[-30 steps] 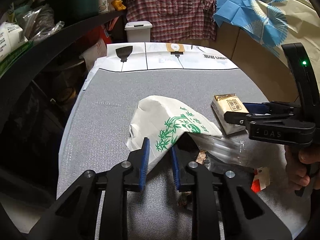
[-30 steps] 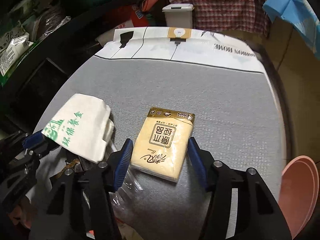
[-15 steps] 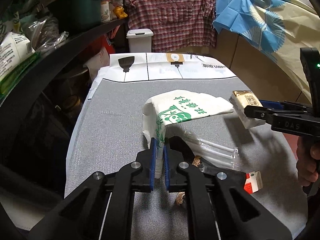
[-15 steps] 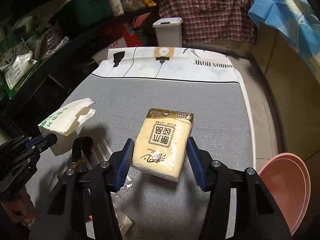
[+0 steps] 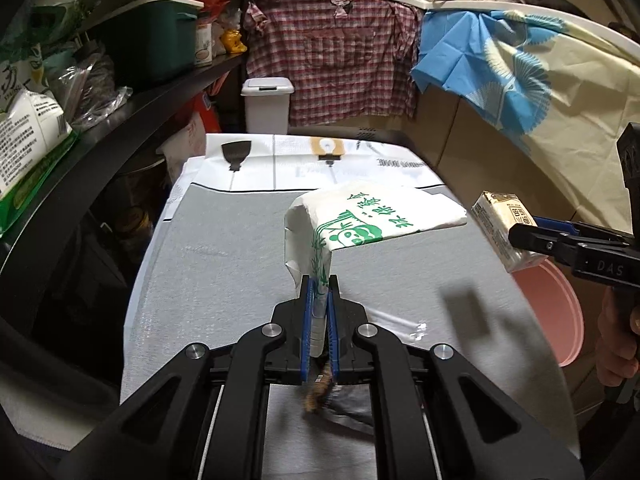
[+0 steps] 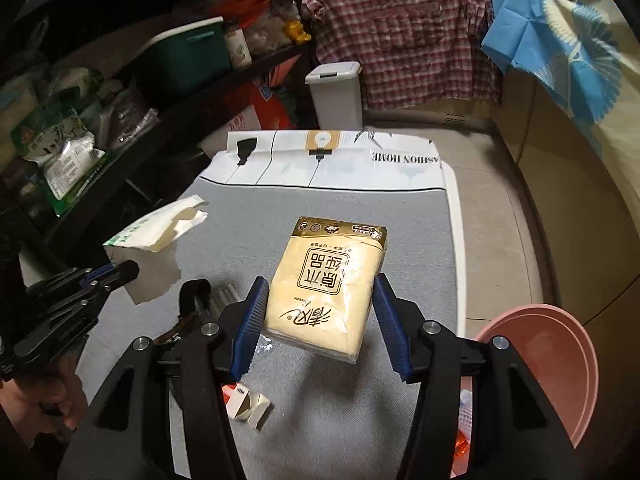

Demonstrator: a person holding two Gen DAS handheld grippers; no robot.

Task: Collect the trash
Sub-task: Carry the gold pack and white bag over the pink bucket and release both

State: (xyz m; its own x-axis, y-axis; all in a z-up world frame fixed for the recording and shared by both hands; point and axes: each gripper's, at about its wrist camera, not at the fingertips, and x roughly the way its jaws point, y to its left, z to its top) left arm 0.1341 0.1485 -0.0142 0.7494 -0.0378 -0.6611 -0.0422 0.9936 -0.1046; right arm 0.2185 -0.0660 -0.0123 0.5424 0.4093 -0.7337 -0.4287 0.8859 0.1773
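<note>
My left gripper (image 5: 319, 312) is shut on a white paper bag (image 5: 360, 220) with green print and holds it up above the grey table (image 5: 220, 264). The bag also shows in the right wrist view (image 6: 156, 236), with the left gripper (image 6: 116, 272) under it. My right gripper (image 6: 320, 320) is shut on a beige tissue pack (image 6: 328, 284) and holds it above the table. In the left wrist view the pack (image 5: 504, 228) hangs in the right gripper (image 5: 532, 236) over the table's right edge.
A pink basin (image 6: 560, 368) sits below the table's right side, also in the left wrist view (image 5: 548, 312). A small red-and-white carton (image 6: 248, 404), a clear plastic wrapper (image 5: 392, 324) and a dark strap (image 6: 192, 300) lie on the table. A white bin (image 5: 267, 106) stands far back. Shelves (image 5: 80, 148) line the left.
Both grippers have risen. The left one closed on the paper bag and lifted it; the right one closed on the tissue pack and lifted it off the table toward the right.
</note>
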